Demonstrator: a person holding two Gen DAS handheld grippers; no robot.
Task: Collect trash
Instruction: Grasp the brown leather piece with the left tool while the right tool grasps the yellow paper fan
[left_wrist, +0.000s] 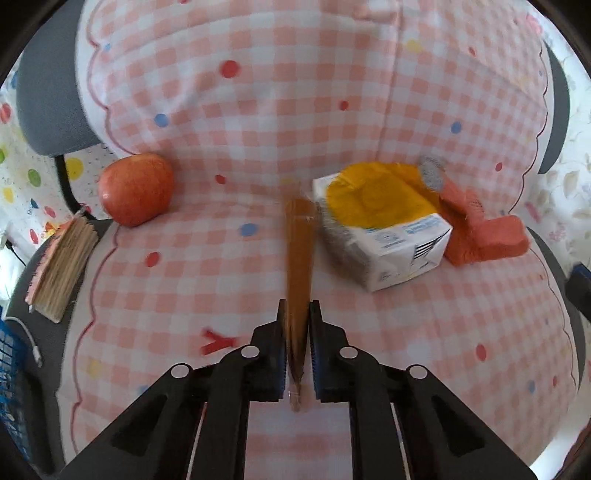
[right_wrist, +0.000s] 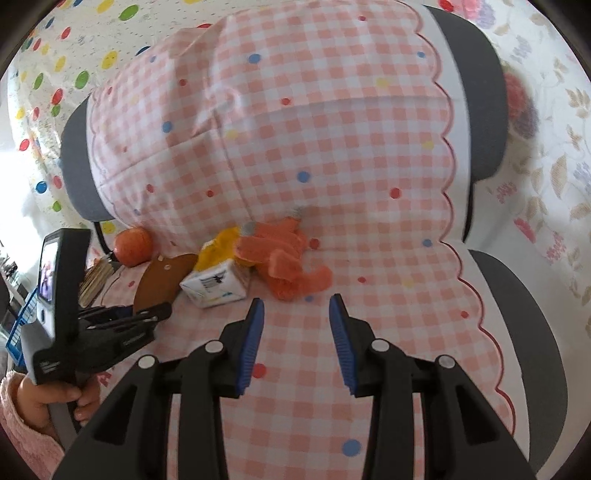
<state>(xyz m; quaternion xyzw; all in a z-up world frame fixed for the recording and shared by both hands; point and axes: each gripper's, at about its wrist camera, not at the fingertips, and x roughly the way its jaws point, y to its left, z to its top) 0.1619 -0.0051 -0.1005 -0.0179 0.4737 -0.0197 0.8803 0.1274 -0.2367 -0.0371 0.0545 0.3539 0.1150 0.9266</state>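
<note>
My left gripper (left_wrist: 297, 306) is shut on a flat brown wrapper (left_wrist: 298, 266), held edge-on above the checked seat cover; the wrapper also shows in the right wrist view (right_wrist: 162, 280). A white and yellow carton (left_wrist: 384, 229) lies just right of the wrapper, on its side; it also shows in the right wrist view (right_wrist: 218, 280). An orange knitted glove (left_wrist: 480, 236) lies against the carton's right side; it also shows in the right wrist view (right_wrist: 284, 258). My right gripper (right_wrist: 296, 306) is open and empty, above the seat in front of the glove. My left gripper shows at the left of the right wrist view (right_wrist: 147, 317).
A red apple (left_wrist: 137, 188) sits at the seat's back left. A bundle of wooden sticks (left_wrist: 61, 273) lies on the seat's left edge. A blue basket (left_wrist: 11, 387) and a white cable (left_wrist: 31, 339) are lower left. The grey chair's backrest (right_wrist: 476, 96) rises behind.
</note>
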